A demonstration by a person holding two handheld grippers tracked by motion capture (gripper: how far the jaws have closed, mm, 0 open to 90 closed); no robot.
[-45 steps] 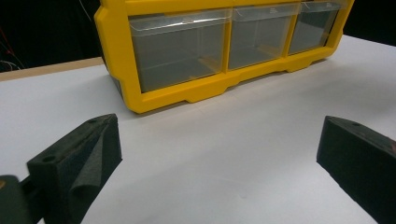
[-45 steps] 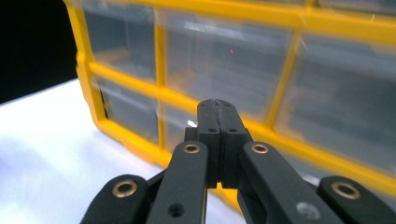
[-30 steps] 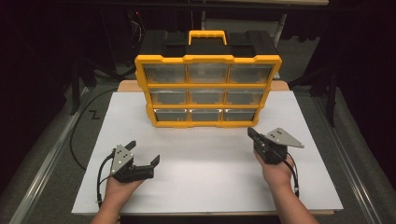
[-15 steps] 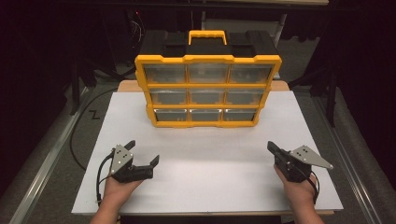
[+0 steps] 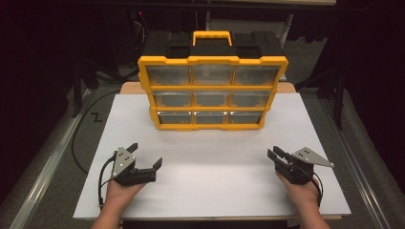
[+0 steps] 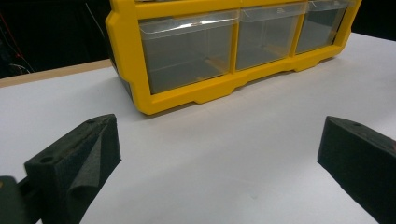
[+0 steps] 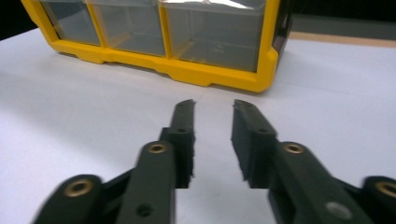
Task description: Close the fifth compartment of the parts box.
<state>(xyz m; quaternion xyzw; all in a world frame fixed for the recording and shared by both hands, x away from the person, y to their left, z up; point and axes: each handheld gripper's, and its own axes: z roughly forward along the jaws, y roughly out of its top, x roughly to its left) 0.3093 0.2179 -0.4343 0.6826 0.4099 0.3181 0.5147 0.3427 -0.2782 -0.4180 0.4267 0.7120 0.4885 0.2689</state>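
The right gripper [image 5: 282, 157] drew back toward the person, its fingers [image 7: 183, 122] parting.

High view overhead facing forward, 2 tool views low, near table, all sharing yellow organizer [image 5: 212, 90].

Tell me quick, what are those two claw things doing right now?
Left gripper: wide open, holding nothing.
Right gripper: jaws have just been opening, a narrow gap now, nothing between them.
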